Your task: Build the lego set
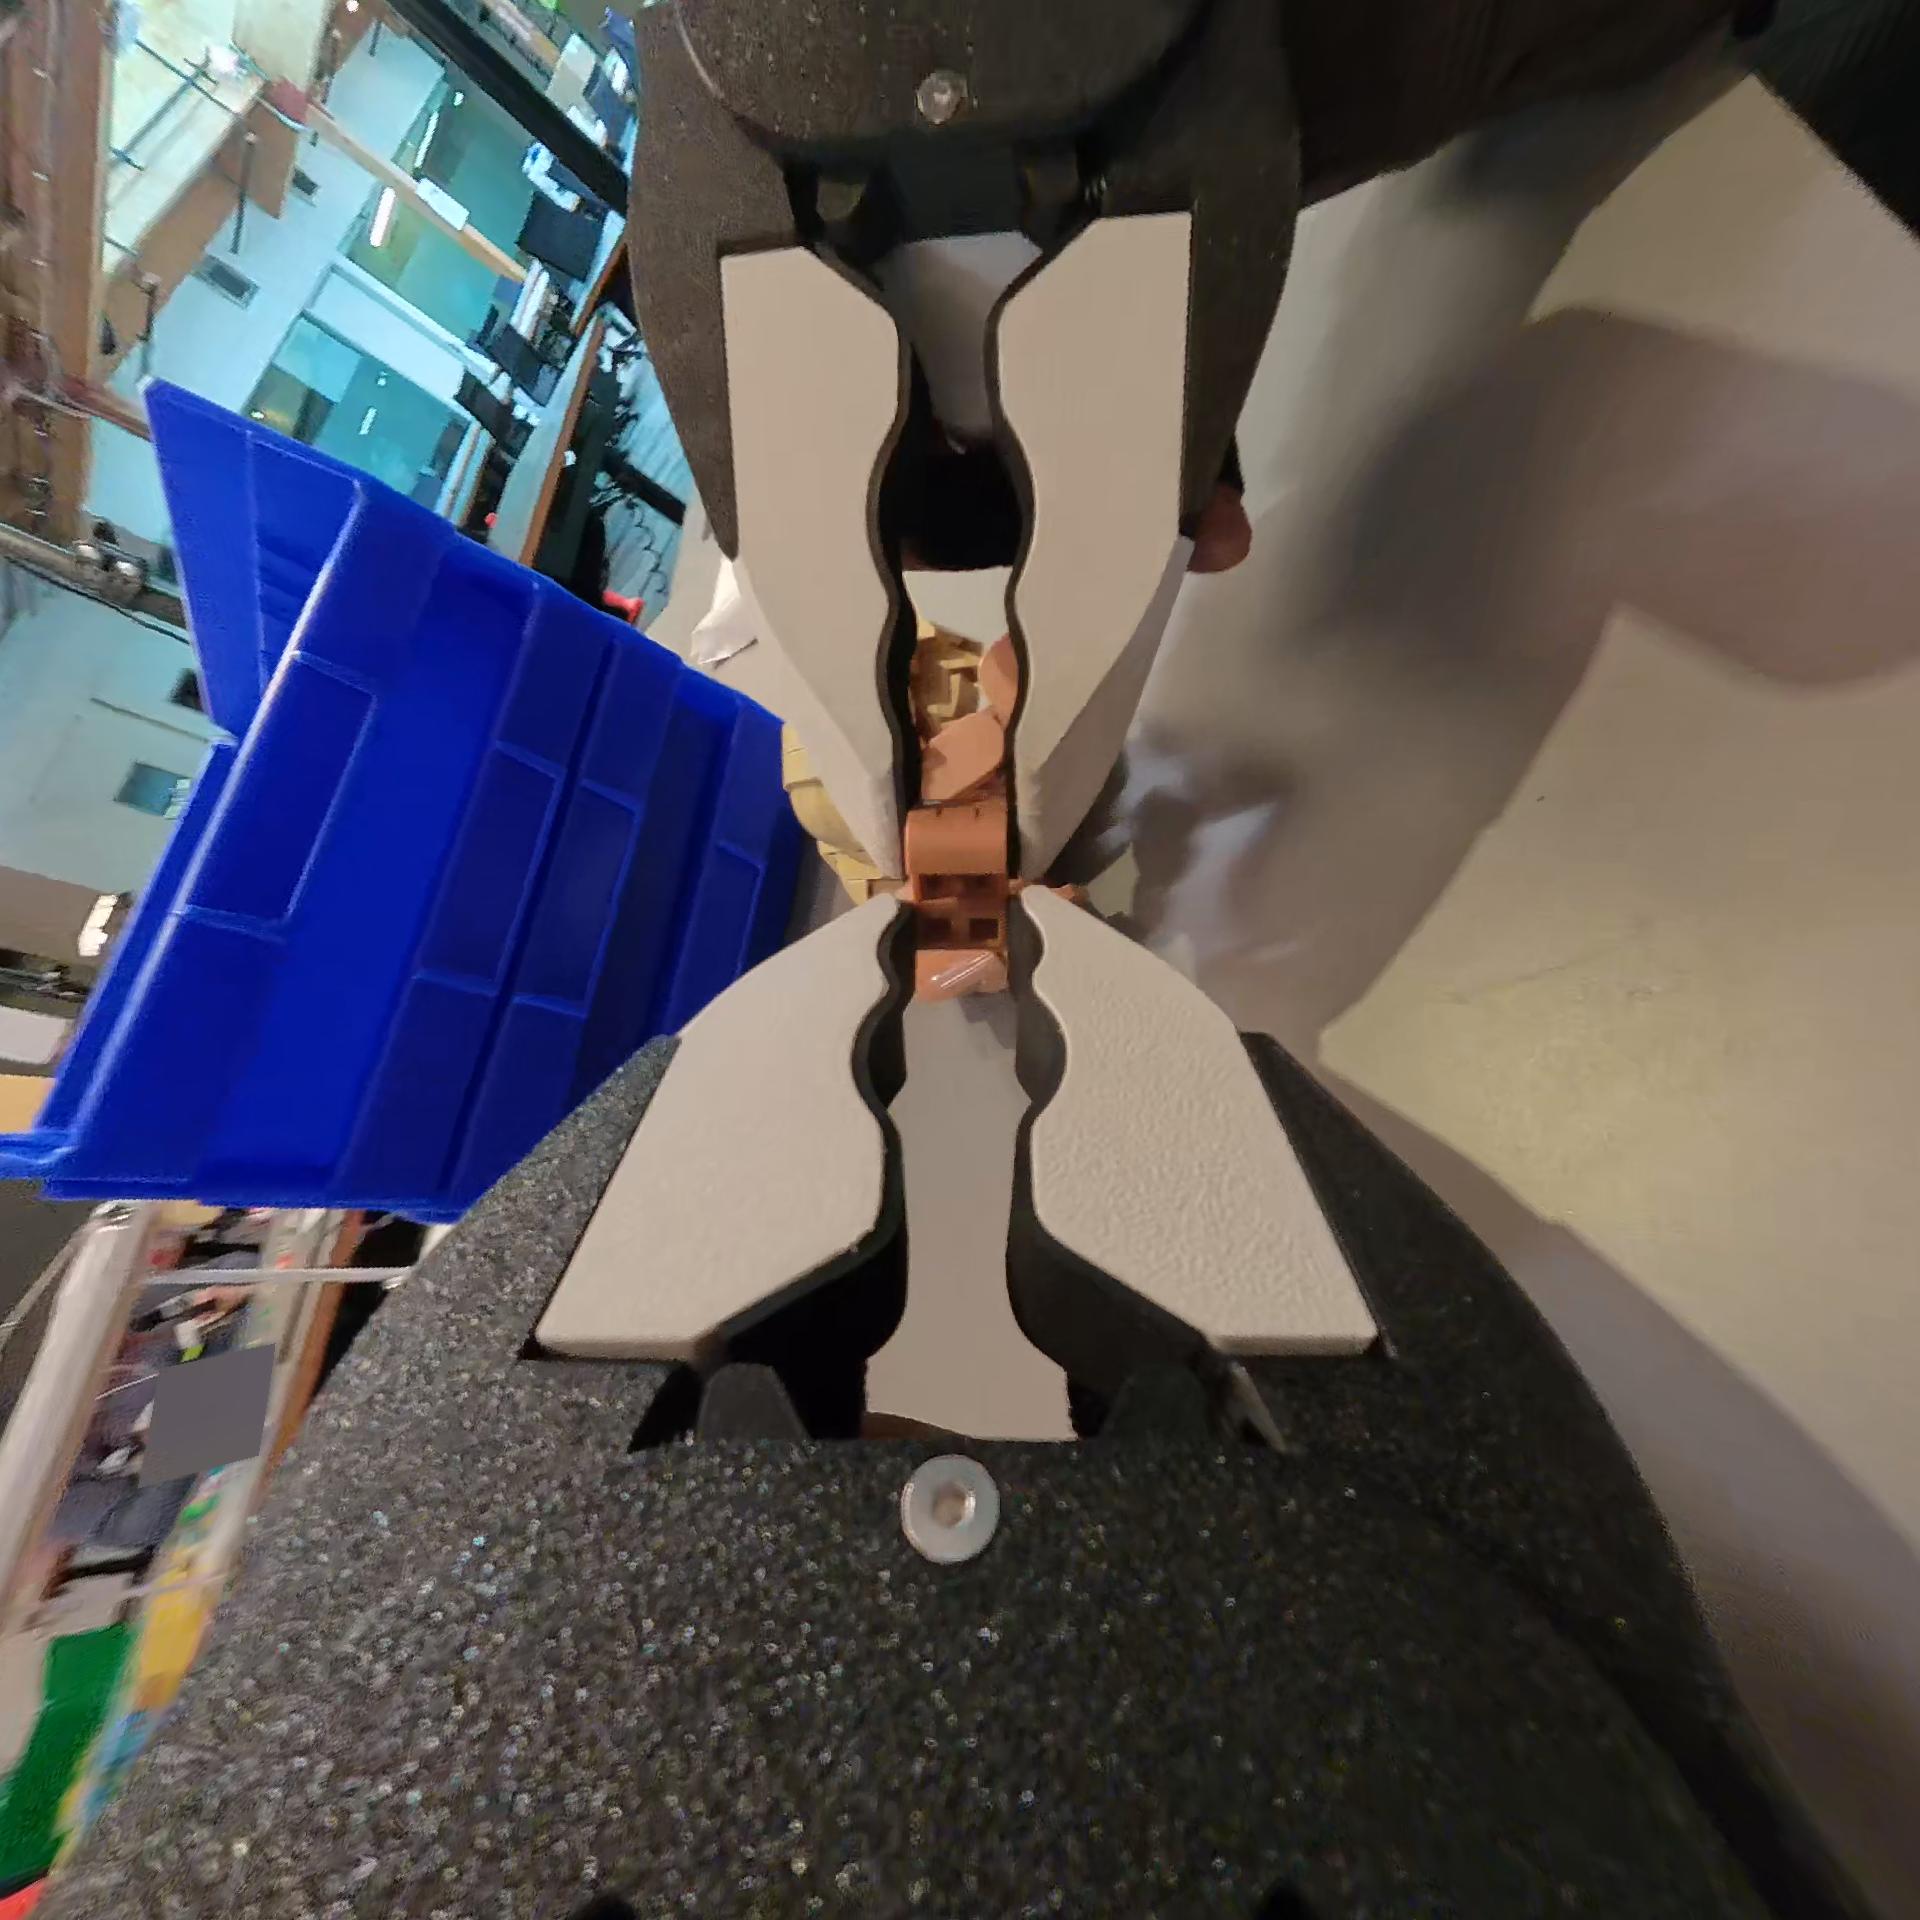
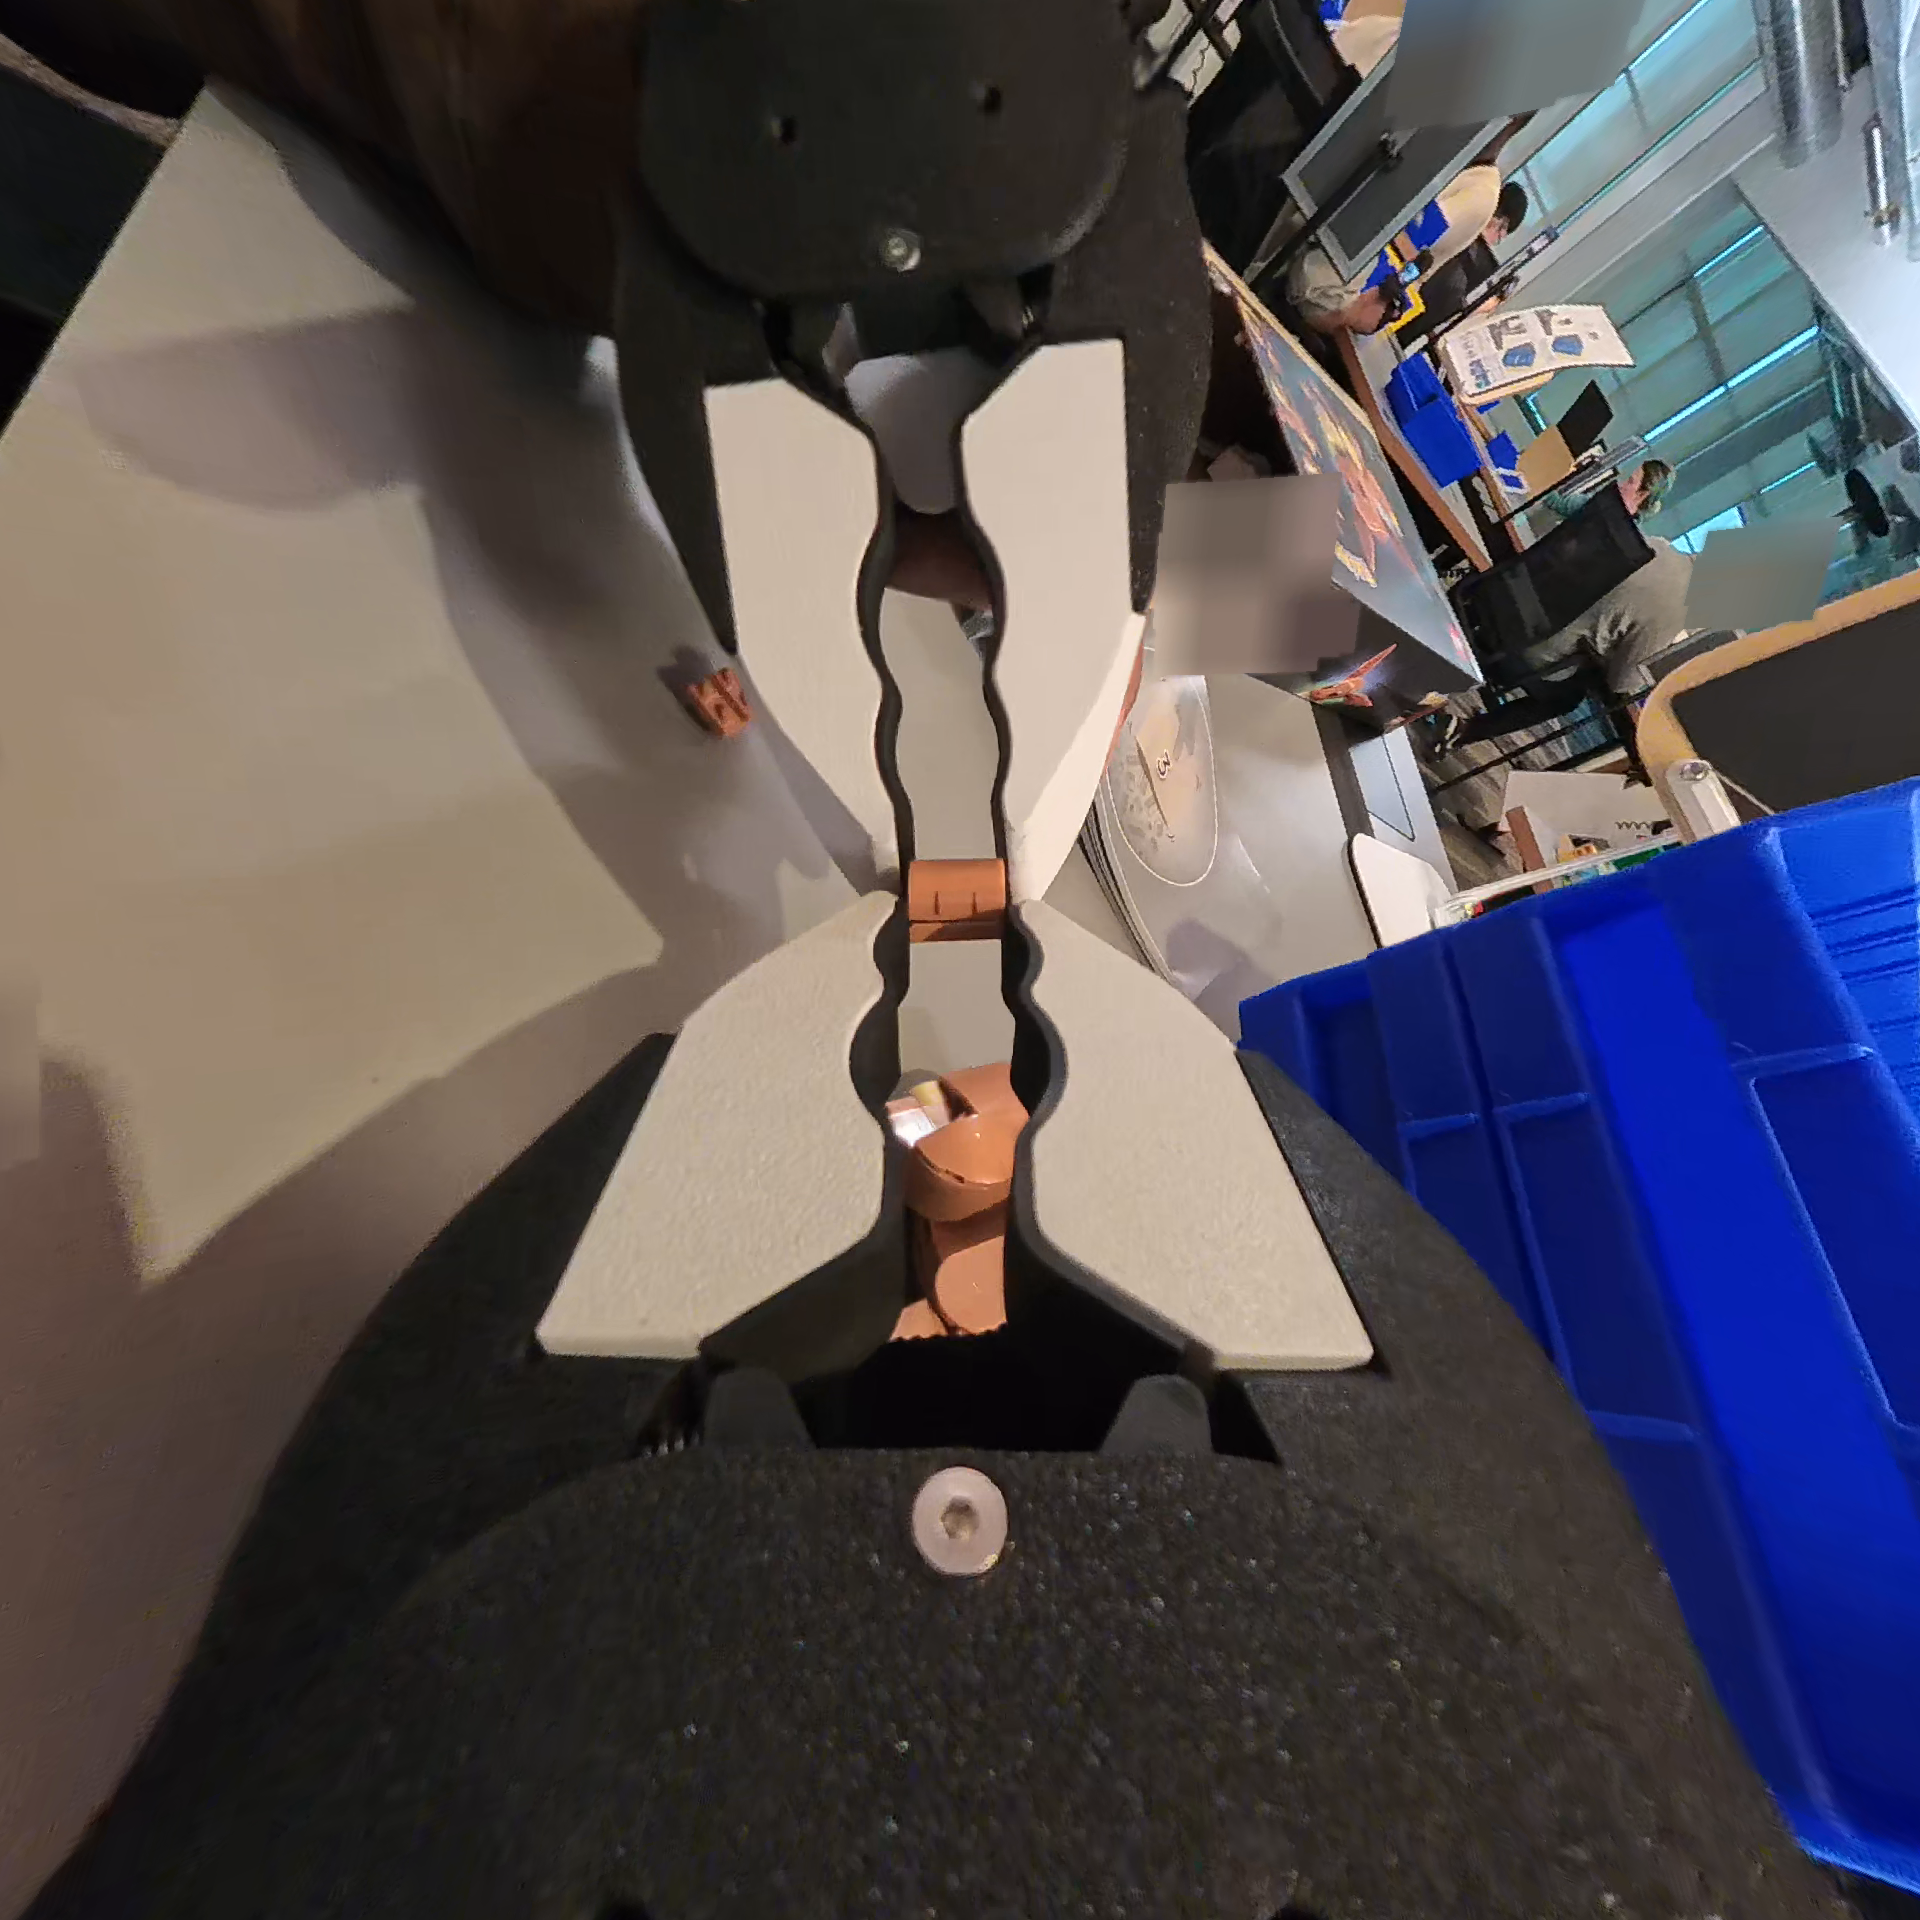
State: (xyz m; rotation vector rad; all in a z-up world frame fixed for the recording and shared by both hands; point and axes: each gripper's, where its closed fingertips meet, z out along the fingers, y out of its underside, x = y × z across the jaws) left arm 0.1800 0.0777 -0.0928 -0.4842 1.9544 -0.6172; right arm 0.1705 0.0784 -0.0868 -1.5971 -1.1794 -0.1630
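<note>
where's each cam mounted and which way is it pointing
Left wrist view: sits on the left gripper, looking along its grey fingers at the small brown lego assembly clamped at their tips; the right gripper faces it.
Right wrist view: sits on the right gripper, looking along its fingers at the left gripper opposite; a loose brown brick lies beyond.
Shared: the assembly, blue ribbed plastic bin, white tabletop.

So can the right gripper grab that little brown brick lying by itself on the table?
Probably not right now. The right gripper is shut on a brown lego piece, tip to tip with the left gripper. The loose brick lies bare on the table, off to the side.
</note>
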